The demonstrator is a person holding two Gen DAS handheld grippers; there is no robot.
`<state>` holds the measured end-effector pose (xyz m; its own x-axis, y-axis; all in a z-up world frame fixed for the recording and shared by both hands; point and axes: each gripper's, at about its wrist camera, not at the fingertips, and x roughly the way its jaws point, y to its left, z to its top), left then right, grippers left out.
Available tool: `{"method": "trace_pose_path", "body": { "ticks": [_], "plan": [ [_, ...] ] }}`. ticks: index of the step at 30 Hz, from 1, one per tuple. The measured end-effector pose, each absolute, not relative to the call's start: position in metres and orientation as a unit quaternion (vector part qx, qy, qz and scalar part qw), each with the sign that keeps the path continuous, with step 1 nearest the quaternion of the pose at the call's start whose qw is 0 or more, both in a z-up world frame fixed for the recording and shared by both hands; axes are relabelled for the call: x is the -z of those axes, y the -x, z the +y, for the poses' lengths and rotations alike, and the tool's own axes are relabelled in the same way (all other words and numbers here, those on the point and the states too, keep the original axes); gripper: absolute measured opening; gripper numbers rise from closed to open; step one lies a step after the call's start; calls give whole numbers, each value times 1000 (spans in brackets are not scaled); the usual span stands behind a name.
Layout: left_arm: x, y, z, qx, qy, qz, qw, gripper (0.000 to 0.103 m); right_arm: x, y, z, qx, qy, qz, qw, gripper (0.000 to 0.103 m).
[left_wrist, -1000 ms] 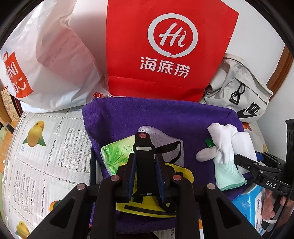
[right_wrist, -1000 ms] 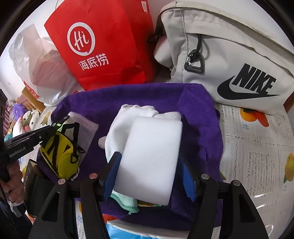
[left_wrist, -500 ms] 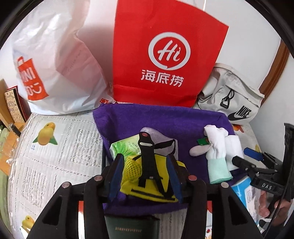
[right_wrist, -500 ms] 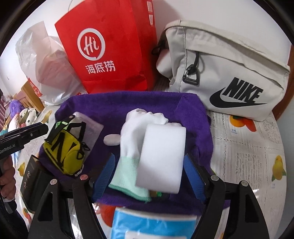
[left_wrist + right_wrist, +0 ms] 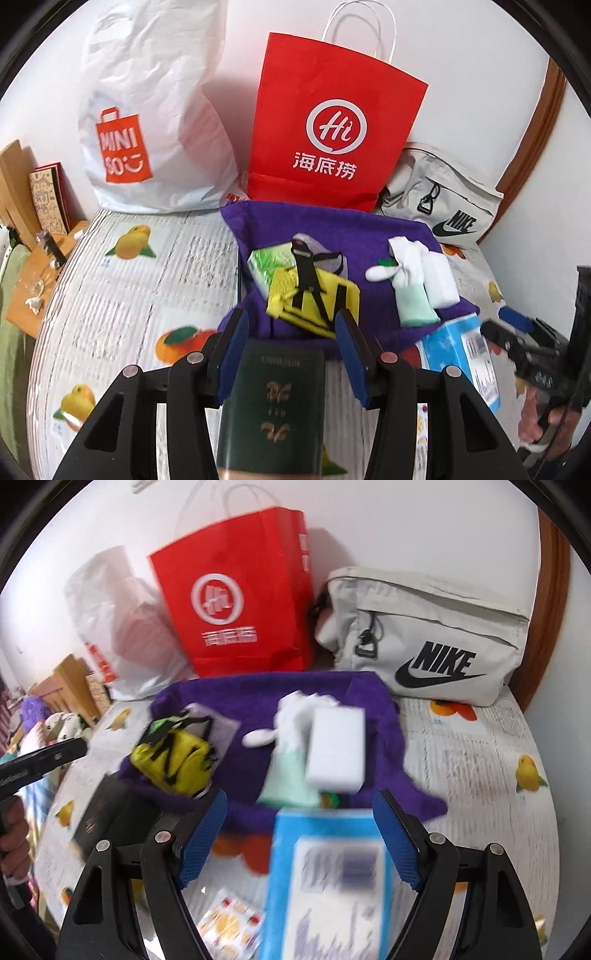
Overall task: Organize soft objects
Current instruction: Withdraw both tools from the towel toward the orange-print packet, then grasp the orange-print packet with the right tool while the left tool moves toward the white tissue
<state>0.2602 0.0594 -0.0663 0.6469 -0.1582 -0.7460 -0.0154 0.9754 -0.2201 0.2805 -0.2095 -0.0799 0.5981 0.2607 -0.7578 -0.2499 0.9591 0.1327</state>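
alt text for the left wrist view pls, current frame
The open left gripper hangs over a dark green booklet, empty, in front of a purple towel holding a yellow pouch, white glove and white sponge. A red paper bag stands behind.

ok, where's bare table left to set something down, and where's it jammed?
Free: printed tablecloth left of the purple towel, in front of the white Miniso bag; also the strip right of the towel, below the Nike pouch. Crowded: the towel itself with yellow pouch, glove and white sponge; the near edge holds a green booklet and blue pack.
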Motion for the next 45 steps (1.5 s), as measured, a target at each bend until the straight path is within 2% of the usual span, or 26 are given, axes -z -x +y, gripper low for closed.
{"method": "trace_pose_path", "body": {
  "ticks": [6, 14, 26, 38, 42, 44, 45],
  "plan": [
    [71, -233, 61, 61, 121, 415, 900, 47, 90, -211, -170, -156, 34, 424, 892, 80],
    [85, -206, 68, 85, 131, 415, 896, 47, 131, -157, -148, -117, -5, 435, 893, 80],
    [112, -183, 83, 108, 125, 429, 888, 47, 182, -175, -127, -35, 11, 459, 888, 80],
    [122, -184, 92, 131, 130, 435, 882, 47, 190, -191, -132, 7, -21, 468, 884, 81],
    [121, -182, 95, 137, 133, 433, 881, 47, 191, -191, -130, 17, -16, 457, 889, 78],
    [121, -181, 96, 137, 132, 433, 881, 47, 191, -191, -131, 20, -17, 451, 892, 71],
    [121, -181, 96, 136, 132, 433, 881, 47, 190, -190, -132, 22, -18, 448, 894, 62]
  ]
}}
